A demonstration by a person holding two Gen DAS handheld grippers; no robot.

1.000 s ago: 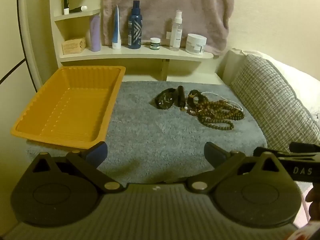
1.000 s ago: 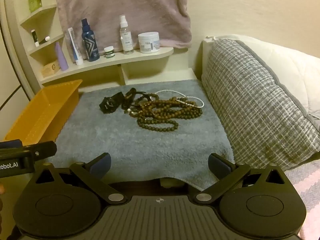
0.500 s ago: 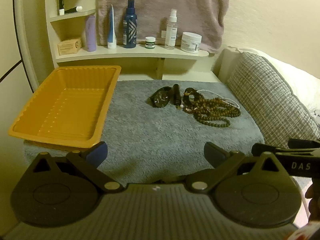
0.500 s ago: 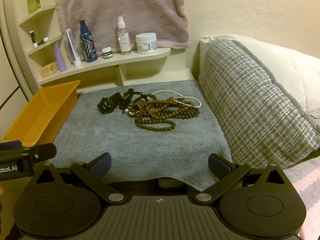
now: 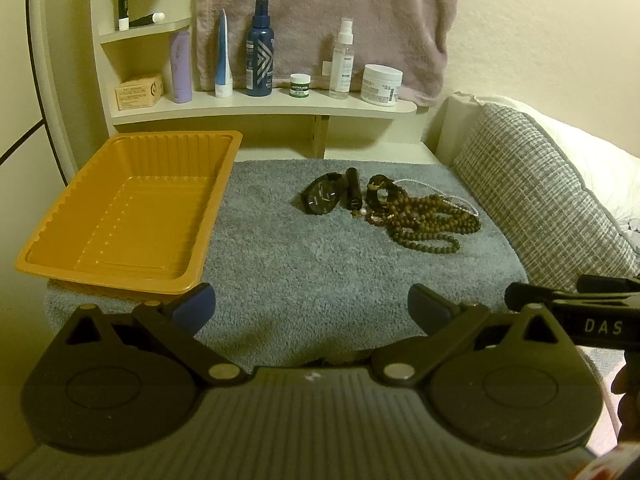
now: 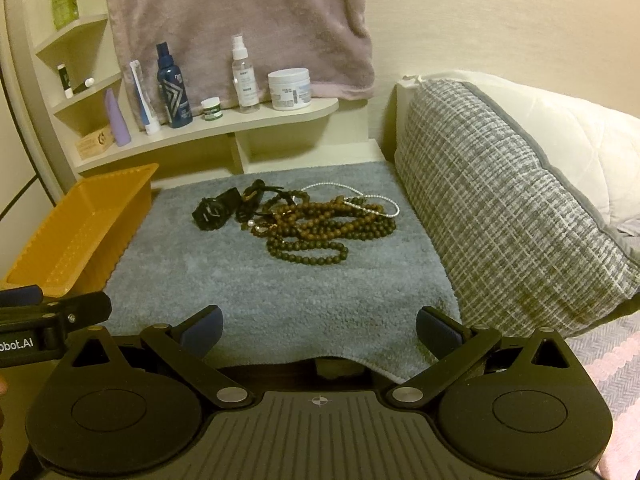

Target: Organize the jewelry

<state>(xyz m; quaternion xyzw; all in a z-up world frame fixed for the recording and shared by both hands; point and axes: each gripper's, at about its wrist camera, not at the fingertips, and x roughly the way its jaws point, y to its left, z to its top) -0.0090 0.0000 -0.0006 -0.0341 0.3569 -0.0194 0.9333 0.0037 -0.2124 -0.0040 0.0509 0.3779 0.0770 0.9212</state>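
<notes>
Both pairs of fingers stand spread wide with nothing between them: the left gripper [image 5: 312, 308] and the right gripper [image 6: 320, 324] hang side by side over the near edge of the grey mat [image 5: 320, 264], well short of the jewelry.

Beyond them, to the left, the orange tray [image 5: 120, 216] sits on the mat with nothing visible in it. Further back, toward the mat's right half, the jewelry lies in one loose heap: a black watch [image 5: 322, 198] at its left edge, a dark tube-like piece [image 5: 353, 192] just beside it, then strands of brown wooden beads [image 6: 320, 232] coiled over one another, with a thin pearl-like chain [image 6: 360, 202] laid across their far side.

The beads will likely be light and limp, draping and dragging neighbouring strands if lifted, so pinching a single outlying loop at the near edge seems wisest. The watch looks stiffer; its strap is probably the better hold, as the face may be slick. The chain seems delicate and prone to snagging.

The left wrist view shows the whole tray floor and the watch face plainly; the right wrist view shows only the tray's near wall but lays out the bead loops and the chain far more clearly. Behind everything, a shelf [image 5: 264, 106] carries toiletry bottles.
</notes>
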